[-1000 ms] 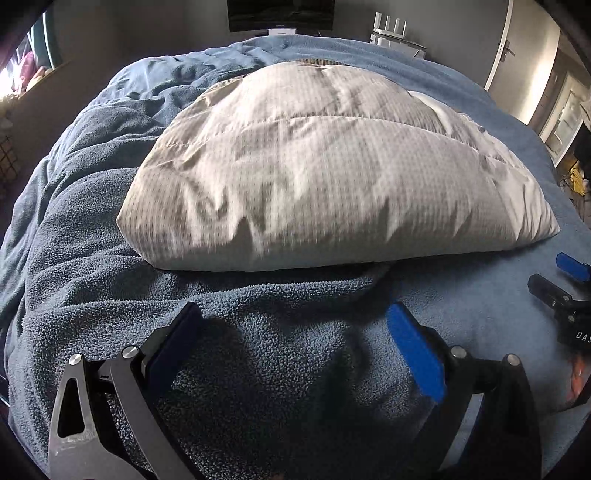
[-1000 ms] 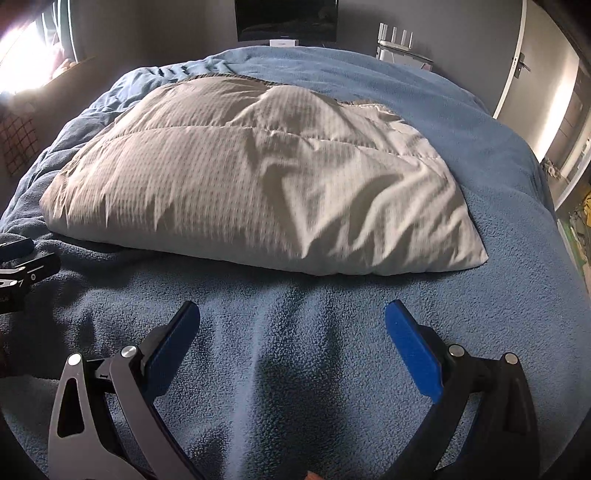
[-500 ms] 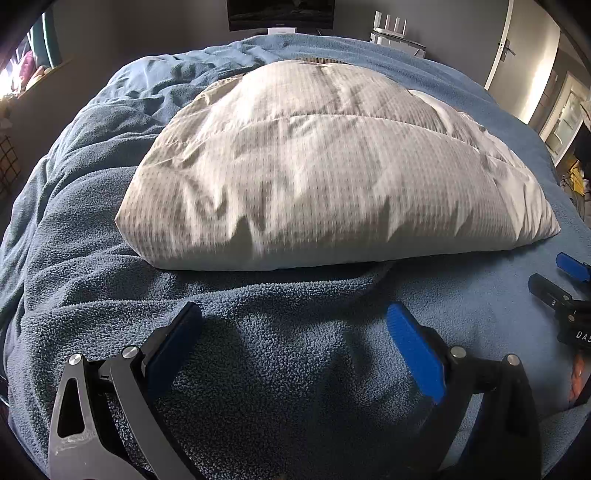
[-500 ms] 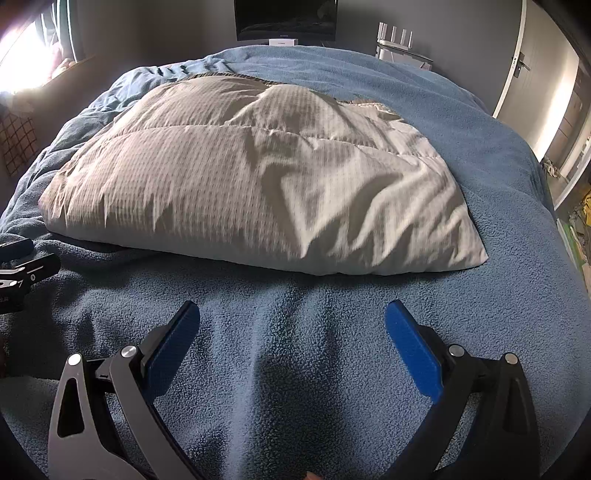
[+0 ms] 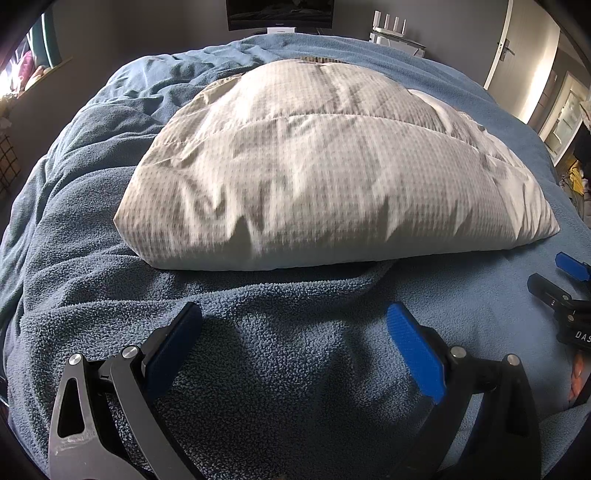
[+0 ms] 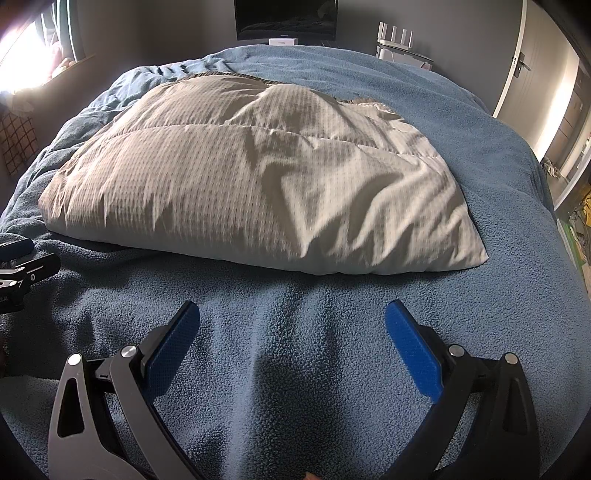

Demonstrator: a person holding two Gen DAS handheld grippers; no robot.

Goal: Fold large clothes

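A puffy, cream-grey quilted garment [image 5: 325, 173] lies folded into a thick pad on a blue fleece blanket [image 5: 280, 354]; it also shows in the right wrist view [image 6: 255, 177]. My left gripper [image 5: 293, 314] is open and empty, hovering low over the blanket just short of the garment's near edge. My right gripper [image 6: 291, 312] is open and empty too, in front of the garment's near right part. Each gripper shows at the edge of the other's view: the right one [image 5: 565, 280] and the left one [image 6: 22, 262].
The blanket is rumpled into ridges at the left [image 5: 66, 206]. A dark screen [image 6: 286, 18] and a white router [image 6: 397, 44] stand past the bed's far end. A door [image 6: 513, 62] is at the right, a bright window [image 6: 22, 62] at the left.
Both grippers have crept slightly closer to the garment's near edge. Both stay open and the garment has not moved.
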